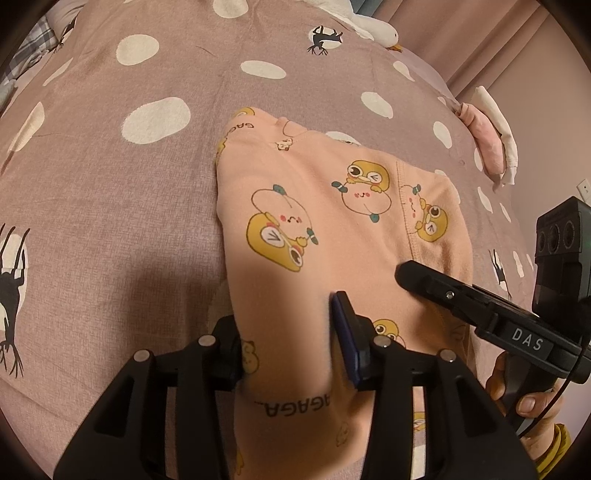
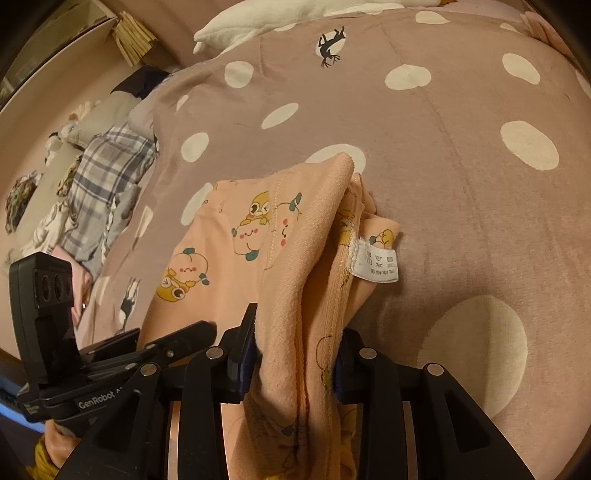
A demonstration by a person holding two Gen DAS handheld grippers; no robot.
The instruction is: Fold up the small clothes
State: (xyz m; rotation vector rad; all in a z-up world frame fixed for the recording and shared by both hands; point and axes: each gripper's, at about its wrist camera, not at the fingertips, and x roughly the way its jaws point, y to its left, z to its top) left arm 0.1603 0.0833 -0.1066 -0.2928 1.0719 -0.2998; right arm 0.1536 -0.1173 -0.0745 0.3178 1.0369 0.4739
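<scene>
A peach-pink small garment (image 1: 314, 192) printed with cartoon ducks and peaches lies partly folded on the bed cover (image 1: 110, 184). Its near part rises into my left gripper (image 1: 284, 314), which is shut on the cloth; the blue pad shows on the right finger. My right gripper's finger (image 1: 406, 273) rests on the garment from the right. In the right wrist view, the garment (image 2: 221, 240) bunches up between the fingers of my right gripper (image 2: 295, 325), shut on its thick folded edge. A white care label (image 2: 375, 264) hangs out at the right. My left gripper (image 2: 177, 336) sits low left.
The mauve bed cover (image 2: 461, 184) has white spots and black deer prints. A white plush goose (image 1: 373, 29) lies at the far edge, pink and white clothes (image 1: 487, 136) at the right edge. A plaid cloth (image 2: 107, 184) lies left. A hand (image 1: 532, 406) holds the right gripper.
</scene>
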